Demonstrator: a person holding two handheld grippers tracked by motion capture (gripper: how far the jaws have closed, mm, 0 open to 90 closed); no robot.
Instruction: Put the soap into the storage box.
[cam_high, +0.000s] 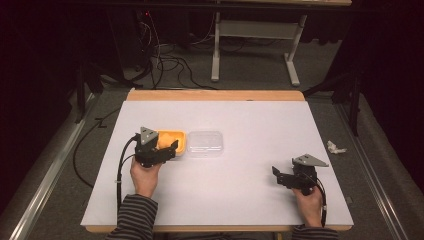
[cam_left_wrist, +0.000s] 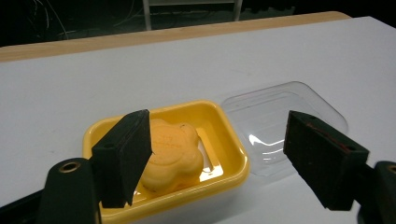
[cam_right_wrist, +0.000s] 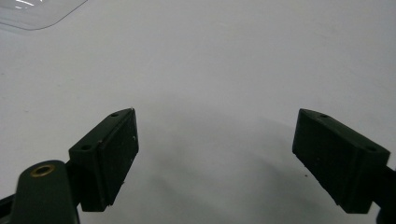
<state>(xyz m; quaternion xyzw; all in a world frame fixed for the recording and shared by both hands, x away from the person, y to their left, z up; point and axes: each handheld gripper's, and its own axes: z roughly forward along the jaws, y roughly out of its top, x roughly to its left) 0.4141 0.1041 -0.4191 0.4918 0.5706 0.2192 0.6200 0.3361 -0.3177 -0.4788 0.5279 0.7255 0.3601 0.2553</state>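
From the high view, the left tool (cam_high: 167, 148) hangs just over the near edge of the yellow tray (cam_high: 181, 141), which sits on the white counter (cam_high: 240, 190) at about ten o'clock from its middle. A clear lid (cam_high: 205, 143) lies touching the tray at its three o'clock side, likely set there so the tray stays open. The right tool (cam_high: 280, 176) rests well apart at four o'clock, probably parked out of the way.

In the left gripper view, the left tool is released: its jaws stand apart, gripping nothing. An orange flower-shaped soap (cam_left_wrist: 172, 156) lies inside the tray (cam_left_wrist: 224, 140), partly behind the left jaw, and the lid (cam_left_wrist: 275, 112) lies beyond at two o'clock.

In the right gripper view, the right tool is released too, jaws wide over bare counter (cam_right_wrist: 224, 70), with a corner of the lid (cam_right_wrist: 37, 11) at eleven o'clock.
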